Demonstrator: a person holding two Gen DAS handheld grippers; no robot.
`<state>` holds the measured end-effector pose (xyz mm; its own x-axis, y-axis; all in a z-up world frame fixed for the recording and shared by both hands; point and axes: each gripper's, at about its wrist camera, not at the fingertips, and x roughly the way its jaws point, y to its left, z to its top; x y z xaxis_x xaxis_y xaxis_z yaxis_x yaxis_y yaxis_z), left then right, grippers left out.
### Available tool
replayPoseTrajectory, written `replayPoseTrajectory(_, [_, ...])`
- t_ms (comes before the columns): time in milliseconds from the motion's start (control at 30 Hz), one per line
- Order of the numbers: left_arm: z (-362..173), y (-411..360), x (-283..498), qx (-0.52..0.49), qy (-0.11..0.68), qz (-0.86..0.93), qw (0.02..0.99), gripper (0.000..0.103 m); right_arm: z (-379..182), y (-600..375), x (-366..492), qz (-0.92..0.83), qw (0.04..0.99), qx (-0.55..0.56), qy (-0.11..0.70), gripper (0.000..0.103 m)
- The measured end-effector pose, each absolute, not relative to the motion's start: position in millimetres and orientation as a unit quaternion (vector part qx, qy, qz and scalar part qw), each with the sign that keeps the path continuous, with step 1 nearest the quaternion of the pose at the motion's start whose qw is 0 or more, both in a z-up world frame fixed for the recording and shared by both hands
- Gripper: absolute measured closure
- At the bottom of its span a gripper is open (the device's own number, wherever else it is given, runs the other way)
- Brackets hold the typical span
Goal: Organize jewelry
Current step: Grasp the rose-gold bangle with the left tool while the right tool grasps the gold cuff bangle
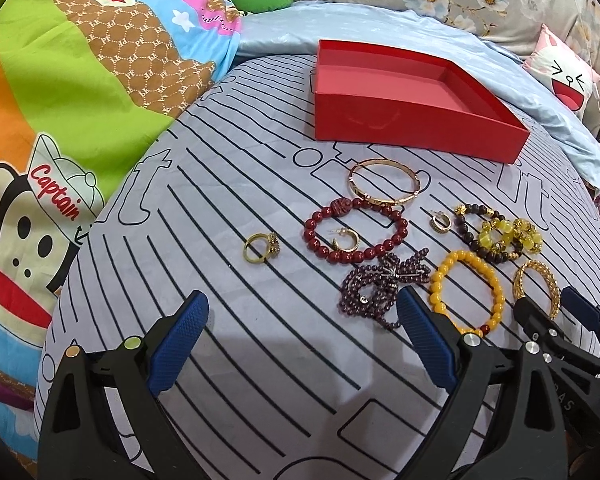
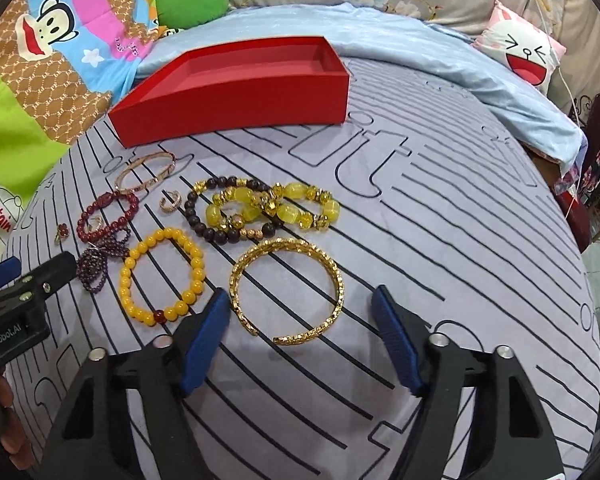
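Observation:
An empty red box [image 1: 412, 120] [image 2: 236, 108] stands at the far side of the striped sheet. Jewelry lies in front of it: a gold ring [image 1: 259, 249], a dark red bead bracelet [image 1: 354, 230] around a gold hoop earring [image 1: 343, 241], a rose-gold bangle [image 1: 384, 182], a purple bead strand [image 1: 376, 288], an amber bead bracelet [image 2: 162, 276], a dark bead bracelet [image 2: 224, 210], yellow glass beads [image 2: 272, 206] and a gold open bangle [image 2: 286, 290]. My left gripper [image 1: 302, 316] is open, left of the purple strand. My right gripper [image 2: 300, 312] is open around the gold bangle's near side.
A cartoon monkey quilt [image 1: 60, 100] is bunched at the left. A pale blue sheet [image 2: 420, 52], a green cushion [image 2: 192, 4] and a pink-and-white pillow [image 2: 524, 56] lie behind the box. The bed edge drops off at the right [image 2: 580, 208].

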<state>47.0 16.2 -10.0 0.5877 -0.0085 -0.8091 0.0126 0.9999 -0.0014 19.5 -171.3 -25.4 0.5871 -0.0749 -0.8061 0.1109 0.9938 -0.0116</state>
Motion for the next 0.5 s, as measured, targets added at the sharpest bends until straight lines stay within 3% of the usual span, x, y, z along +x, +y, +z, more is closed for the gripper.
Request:
replayPoseTrajectory(67, [-10, 15, 49, 0.002, 0.455, -0.007, 0.890, 0.012, -25, -172, 20, -0.050, 0.891, 0.017, 0.450, 0.038])
replayPoseTrajectory(133, [-11, 13, 51, 0.003, 0.457, -0.008, 0.890, 0.012, -25, -171, 20, -0.048, 0.893, 0.015, 0.446, 0.047])
replayPoseTrajectory(500, [-9, 5, 66, 0.006, 0.456, -0.019, 0.890, 0.012, -20, -176, 24, -0.038, 0.896, 0.024, 0.441, 0.048])
